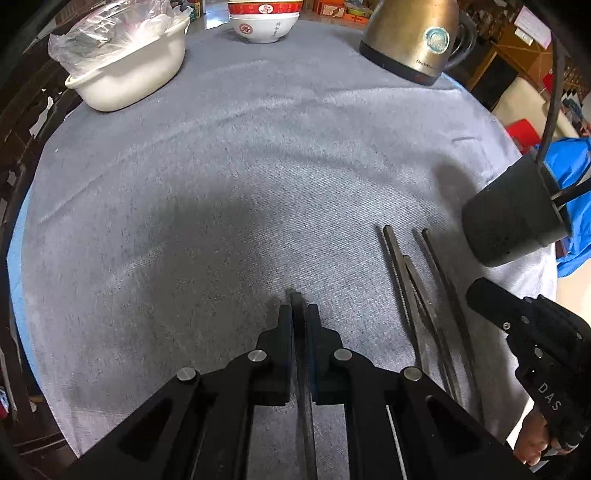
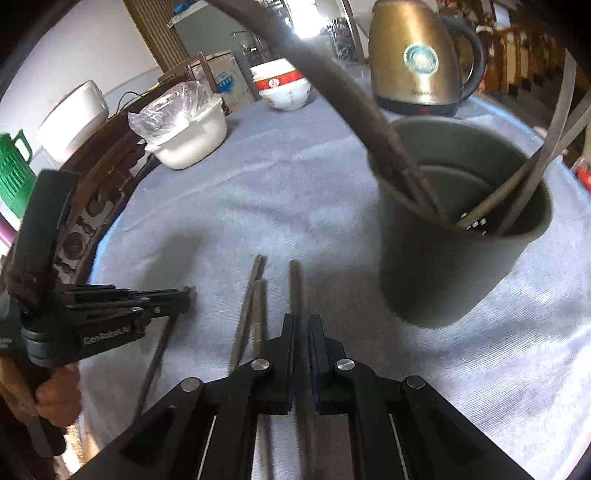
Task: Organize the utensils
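Grey cloth (image 1: 229, 155): covers the round counter in the left wrist view; a blue underlay shows along its left edge.
Left claw (image 1: 299, 306): closed tight on a single dark chopstick (image 1: 304, 398), whose tip just clears the pads above the cloth.
Loose chopsticks (image 1: 417, 295): a few lie side by side on the cloth toward the counter's right edge, right of the left claw.
Holder cup (image 1: 513, 218): dark, tilted, at the right edge, utensils standing in it.
Far edge: a white tub (image 1: 136, 74) lined with a plastic bag, stacked red-and-white bowls (image 1: 264, 22), a brass-coloured kettle (image 1: 413, 37).
Right claw, seen from the left: only its black body shows low on the right, so its grip cannot be told here.
Right wrist view, right claw (image 2: 301, 325): pressed closed on one chopstick (image 2: 295, 291) running forward between the pads.
Other chopsticks (image 2: 255, 306): lie on the cloth just left of it.
Cup (image 2: 461, 236): ahead and right, blurred, holding several chopsticks and a larger utensil handle.
Left claw from here (image 2: 186, 295): closed, a chopstick hanging below it, near the counter's left edge.
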Available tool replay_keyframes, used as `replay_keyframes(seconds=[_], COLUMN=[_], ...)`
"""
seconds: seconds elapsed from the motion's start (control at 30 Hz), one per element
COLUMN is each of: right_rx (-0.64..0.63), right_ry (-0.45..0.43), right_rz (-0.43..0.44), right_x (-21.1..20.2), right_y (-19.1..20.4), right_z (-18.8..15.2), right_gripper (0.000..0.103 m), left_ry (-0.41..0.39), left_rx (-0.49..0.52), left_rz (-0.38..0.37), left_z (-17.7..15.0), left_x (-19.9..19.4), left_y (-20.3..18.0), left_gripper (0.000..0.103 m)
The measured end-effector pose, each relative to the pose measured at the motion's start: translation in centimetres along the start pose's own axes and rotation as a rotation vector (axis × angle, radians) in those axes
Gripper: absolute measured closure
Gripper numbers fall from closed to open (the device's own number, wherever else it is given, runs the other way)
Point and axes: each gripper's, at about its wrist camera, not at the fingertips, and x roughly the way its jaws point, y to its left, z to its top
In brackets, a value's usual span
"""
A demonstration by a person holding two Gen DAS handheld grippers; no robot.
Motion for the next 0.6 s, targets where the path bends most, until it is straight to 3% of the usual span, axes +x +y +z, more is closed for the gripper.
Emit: replay_keyframes(seconds=[0.07, 0.1, 0.13, 0.17, 0.23, 0.3, 0.33, 0.37, 0.4, 0.5, 0.6], right_rx=[-0.009, -0.012, -0.011, -0.008, 0.008, -0.022, -0.043, -0.058, -0.069, -0.086, -0.066], right_ry=[0.004, 0.003, 0.002, 0.000, -0.032, -0.067, -0.075, -0.072, -0.063, -0.050, -0.029], right_rz=[-0.010, -0.004, 0.001, 0.007, 0.032, -0.004, -0.024, -0.036, -0.053, -0.074, -0.068], right_x=[0.1, 0.0, 0.1, 0.1, -0.1, -0.3, -0.2, -0.1, 0.2, 0.6, 1.2], right_y=[0.2, 0.2, 0.3, 0.3, 0.3, 0.7, 1.0, 1.2, 1.4, 1.4, 1.3], right_z=[0.1, 0.2, 0.3, 0.4, 0.5, 0.6, 0.7, 0.7, 0.8, 0.7, 1.0], right_gripper=[0.091, 0.088, 0.077, 0.057, 0.029, 0.032, 0.038, 0.060, 0.070, 0.078, 0.078], left_ry=[-0.017, -0.025, -0.038, -0.049, -0.059, -0.056, -0.052, -0.048, -0.043, -0.032, -0.021], left_rx=[-0.005, -0.007, -0.011, -0.016, -0.027, -0.033, -0.032, -0.030, -0.026, -0.019, -0.012], left_rz=[-0.004, -0.004, -0.007, -0.010, -0.016, -0.024, -0.025, -0.024, -0.022, -0.037, -0.037], left_z=[-0.3, -0.5, -0.7, -0.7, -1.0, -1.3, -1.3, -1.4, -1.5, -1.8, -2.0], left_x=[-0.4, -0.9, -1.3, -1.6, -2.1, -2.4, -2.2, -2.3, -2.2, -1.8, -1.5], left_y=[0.9, 1.3, 1.5, 1.7, 2.3, 2.6, 2.6, 2.6, 2.6, 2.1, 1.8], left_gripper=[0.089, 0.081, 0.076, 0.072, 0.071, 0.071, 0.071, 0.071, 0.071, 0.071, 0.071])
